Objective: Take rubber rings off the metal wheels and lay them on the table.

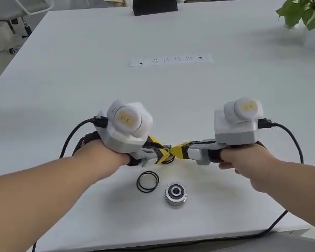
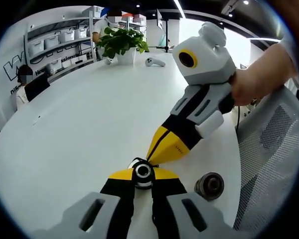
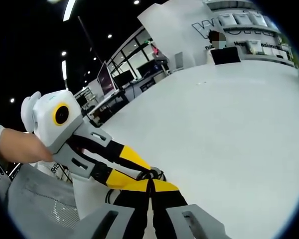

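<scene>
A small metal wheel (image 2: 143, 172) with a black rubber ring around it sits between the yellow jaw tips of my left gripper (image 2: 142, 175), which is shut on it. My right gripper (image 2: 152, 158) comes in from the upper right with its tips shut on the ring at the wheel's edge. In the head view the left gripper (image 1: 165, 154) and right gripper (image 1: 177, 152) meet tip to tip above the table's near part. Loose black rubber rings (image 1: 147, 181) lie just below them, beside a bare metal wheel (image 1: 176, 193). In the right gripper view my right gripper (image 3: 150, 183) touches the held wheel (image 3: 157, 174).
A white power strip (image 1: 170, 60) lies mid-table, and a potted plant (image 1: 304, 11) stands at the far right corner. Black cables trail from both grippers toward the table's front edge (image 1: 163, 242). A mesh chair (image 2: 269, 149) is beside the table.
</scene>
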A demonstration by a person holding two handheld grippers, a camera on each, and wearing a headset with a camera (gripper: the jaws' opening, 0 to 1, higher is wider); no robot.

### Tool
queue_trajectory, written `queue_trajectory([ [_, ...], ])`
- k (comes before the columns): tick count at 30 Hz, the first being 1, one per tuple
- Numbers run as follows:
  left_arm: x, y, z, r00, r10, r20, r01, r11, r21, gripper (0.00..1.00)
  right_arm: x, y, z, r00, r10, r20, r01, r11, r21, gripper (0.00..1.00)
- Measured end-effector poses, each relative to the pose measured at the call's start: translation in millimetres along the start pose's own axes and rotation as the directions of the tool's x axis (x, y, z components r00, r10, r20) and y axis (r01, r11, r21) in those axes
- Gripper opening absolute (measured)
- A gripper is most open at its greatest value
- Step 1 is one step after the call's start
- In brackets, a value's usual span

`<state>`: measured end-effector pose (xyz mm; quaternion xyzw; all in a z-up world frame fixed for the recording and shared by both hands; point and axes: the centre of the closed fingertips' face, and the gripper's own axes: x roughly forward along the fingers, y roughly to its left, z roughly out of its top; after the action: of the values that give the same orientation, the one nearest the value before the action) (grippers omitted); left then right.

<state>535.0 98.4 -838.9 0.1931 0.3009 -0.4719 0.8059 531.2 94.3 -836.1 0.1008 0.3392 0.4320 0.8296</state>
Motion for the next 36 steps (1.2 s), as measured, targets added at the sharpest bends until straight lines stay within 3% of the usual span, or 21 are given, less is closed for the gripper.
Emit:
queue_trajectory([
  [23, 0.3, 0.6, -0.4, 1.0000, 0.002, 0.007, -0.002, 1.000, 0.002, 0.07, -3.6, 19.3, 3.4, 0.9968, 0.076, 0.024, -0.077, 0.996, 0.051, 0.00],
  [36, 0.3, 0.3, -0.4, 0.9998, 0.007, 0.017, -0.007, 1.000, -0.004, 0.07, -7.2, 19.4, 5.5, 0.9946, 0.099, 0.032, -0.101, 0.993, 0.066, 0.00],
])
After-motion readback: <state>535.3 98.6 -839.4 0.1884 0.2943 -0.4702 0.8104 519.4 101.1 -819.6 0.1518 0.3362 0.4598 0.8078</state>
